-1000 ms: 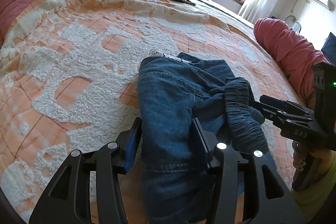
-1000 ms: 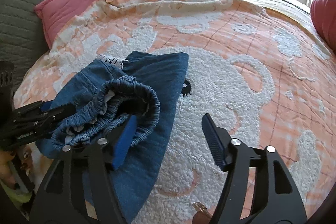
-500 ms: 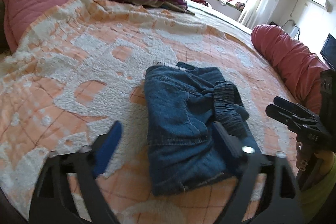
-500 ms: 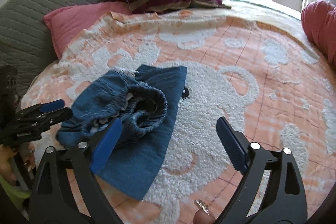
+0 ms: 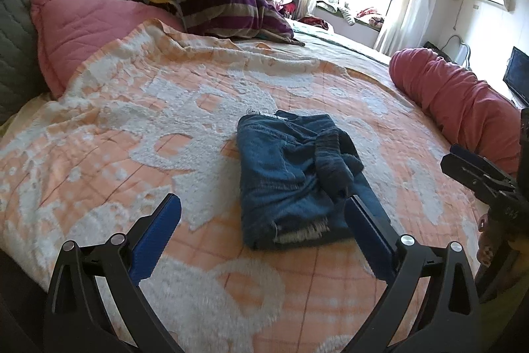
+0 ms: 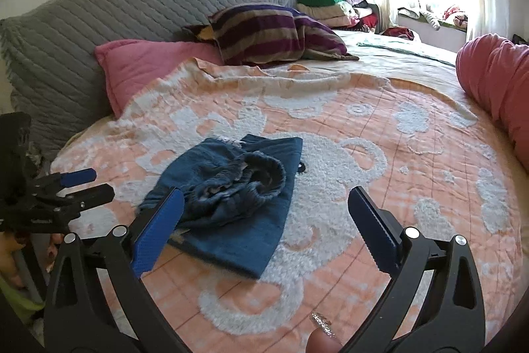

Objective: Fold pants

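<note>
1. Now: pants (image 5: 294,177) folded into a small bundle, lying on the orange-and-white blanket (image 5: 139,128) near the front edge of the bed, well apart from the striped pillow (image 5: 221,9) and the red bolster (image 5: 459,101).
2. Left gripper (image 5: 264,220): jaws just opened wide, nothing between the pads, raised clear of the denim.
3. Right gripper (image 6: 264,214): likewise just opened wide, empty, hovering short of the bundle.
4. Likely weak spot: elastic waistband (image 6: 251,177) bunched and puffed on top, not flat; could spring back and loosen the fold.
5. Another: frayed hem (image 5: 301,234) and lower layer sticking out past the top layer; uneven stack, prone to sliding apart if nudged.
6. Also: a low pass by either gripper could snag the loose cloth and drag the bundle open.
</note>
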`<state>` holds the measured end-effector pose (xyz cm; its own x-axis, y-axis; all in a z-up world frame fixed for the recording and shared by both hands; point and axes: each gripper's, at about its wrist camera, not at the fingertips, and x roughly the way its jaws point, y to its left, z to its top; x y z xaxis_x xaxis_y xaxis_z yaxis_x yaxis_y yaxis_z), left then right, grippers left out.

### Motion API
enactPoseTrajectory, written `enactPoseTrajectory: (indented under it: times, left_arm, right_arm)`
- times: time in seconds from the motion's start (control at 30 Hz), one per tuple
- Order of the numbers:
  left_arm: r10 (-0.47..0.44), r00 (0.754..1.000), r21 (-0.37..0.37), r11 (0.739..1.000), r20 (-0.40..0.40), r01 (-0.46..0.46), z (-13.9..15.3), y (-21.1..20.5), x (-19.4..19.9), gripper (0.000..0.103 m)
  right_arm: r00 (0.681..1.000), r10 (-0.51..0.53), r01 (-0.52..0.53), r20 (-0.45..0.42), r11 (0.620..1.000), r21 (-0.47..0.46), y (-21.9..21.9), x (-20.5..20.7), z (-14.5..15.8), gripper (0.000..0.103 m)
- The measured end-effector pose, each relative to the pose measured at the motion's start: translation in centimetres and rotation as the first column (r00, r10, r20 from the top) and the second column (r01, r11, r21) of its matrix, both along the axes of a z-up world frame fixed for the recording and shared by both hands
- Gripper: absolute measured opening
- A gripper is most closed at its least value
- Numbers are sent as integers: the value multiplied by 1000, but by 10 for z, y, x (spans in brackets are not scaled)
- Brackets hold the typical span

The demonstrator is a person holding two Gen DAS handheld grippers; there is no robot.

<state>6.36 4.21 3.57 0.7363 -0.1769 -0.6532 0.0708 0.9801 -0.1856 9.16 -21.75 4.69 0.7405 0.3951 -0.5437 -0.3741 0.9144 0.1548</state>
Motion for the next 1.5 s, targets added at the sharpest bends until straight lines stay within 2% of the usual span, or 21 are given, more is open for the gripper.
enactPoseTrajectory:
  times: [0.27,0.43,0.63,0.83,1.5]
  left_arm:
    - [-6,1000,-3,1000,-5,6,0,-1,-38,99]
    - [-10,1000,18,1000,-21,10,-8,-6,-51,99]
    - [-5,997,13,1000,-80,6,-30,-8,-54,99]
    - [7,994,1,1000,-106,-7,-39,-5,-51,99]
    - [20,995,15,1000,-100,-19,-36,-6,-52,99]
  right_arm:
    - [1000,19,-19,1,999,-38,9,-32,-3,94]
    - [998,23,-26,-54,998,-52,14,-46,-20,94]
    - [988,10,-22,-153,997,-75,23,-45,-49,94]
    - [988,-3,-9,-155,997,-81,26,-43,-53,94]
    - [988,4,-14,-153,998,-68,23,-45,-49,94]
